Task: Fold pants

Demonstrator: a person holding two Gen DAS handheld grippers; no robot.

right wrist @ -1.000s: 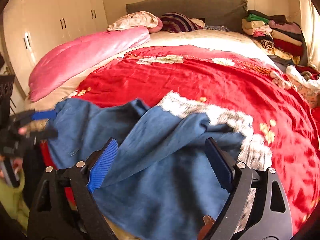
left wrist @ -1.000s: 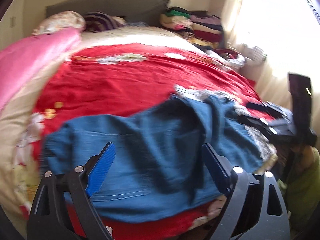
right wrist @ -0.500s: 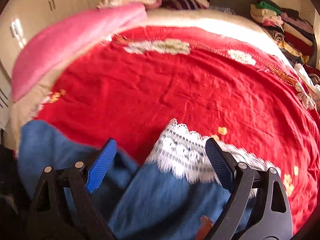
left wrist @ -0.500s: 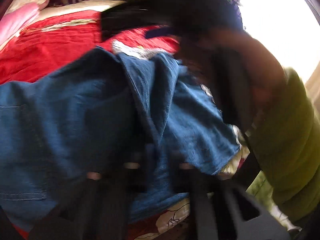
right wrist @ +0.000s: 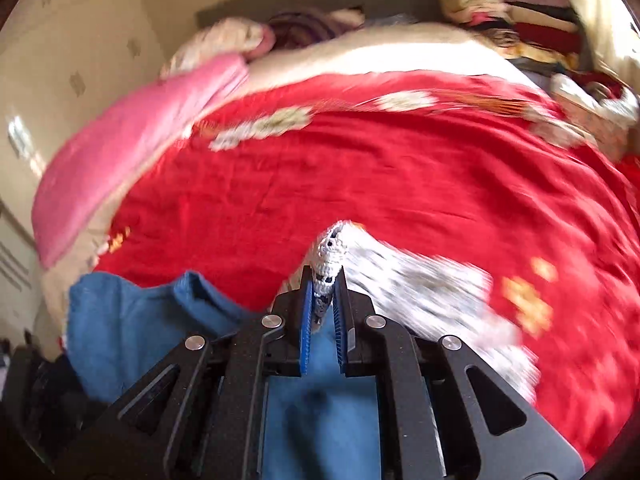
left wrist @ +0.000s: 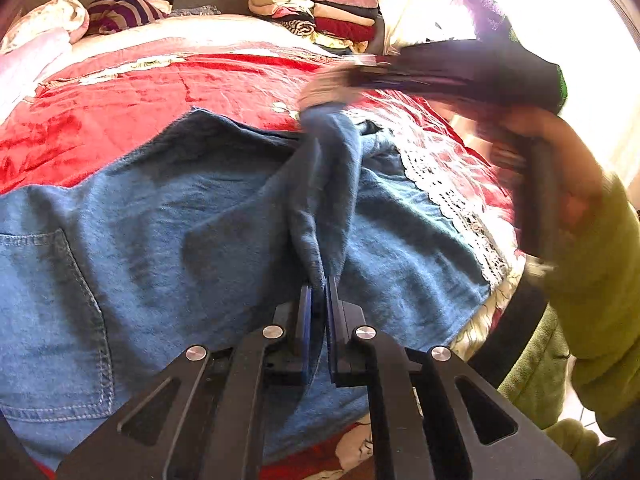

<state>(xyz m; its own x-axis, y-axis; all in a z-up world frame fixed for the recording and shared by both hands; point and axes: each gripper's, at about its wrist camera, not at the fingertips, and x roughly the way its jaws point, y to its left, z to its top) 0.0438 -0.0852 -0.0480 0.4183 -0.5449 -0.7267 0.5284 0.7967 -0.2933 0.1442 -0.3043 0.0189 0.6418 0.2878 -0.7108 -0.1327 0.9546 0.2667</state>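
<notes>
Blue denim pants (left wrist: 168,216) with a white lace hem (left wrist: 452,196) lie crumpled on the red bedspread (left wrist: 132,92) near the bed's front edge. My left gripper (left wrist: 319,286) is shut on a raised fold of the pants' fabric. In the right wrist view my right gripper (right wrist: 324,280) is shut on the lace hem (right wrist: 330,254) of a pant leg (right wrist: 132,324) and lifts it off the bed. The right gripper (left wrist: 348,76) also shows blurred in the left wrist view, over the pants, pinching the cloth.
A pink quilt (right wrist: 132,148) lies along the bed's left side. Pillows (left wrist: 52,14) sit by the grey headboard. A stack of folded clothes (left wrist: 324,12) stands at the far right corner. A bright curtained window (left wrist: 592,20) is to the right.
Both grippers went from open to shut. The left one closed on a fold of the pants, the right one reached forward over the pants and closed on the lace hem.
</notes>
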